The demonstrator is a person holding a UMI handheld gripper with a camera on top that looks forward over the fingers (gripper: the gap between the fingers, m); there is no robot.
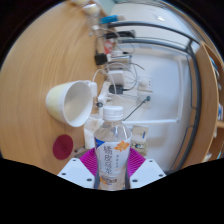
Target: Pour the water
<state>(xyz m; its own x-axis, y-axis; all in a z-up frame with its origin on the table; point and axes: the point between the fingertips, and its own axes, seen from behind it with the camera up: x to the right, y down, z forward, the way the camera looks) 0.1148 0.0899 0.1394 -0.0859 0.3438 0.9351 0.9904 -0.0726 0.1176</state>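
A clear plastic water bottle (113,150) with a white and orange label stands upright between my fingers, its white cap (114,112) pointing ahead. My gripper (112,163) is shut on the bottle, with the magenta pads (88,158) pressing on both sides of the label. Just ahead and to the left lies a white cup (68,101) on the wooden table (40,70), tipped so its open mouth faces toward me.
A round magenta coaster (62,147) lies on the table left of the fingers. To the right stands a white tray or basin (165,90) with a dark rail across it. Cables and small devices (118,70) clutter the space beyond the bottle.
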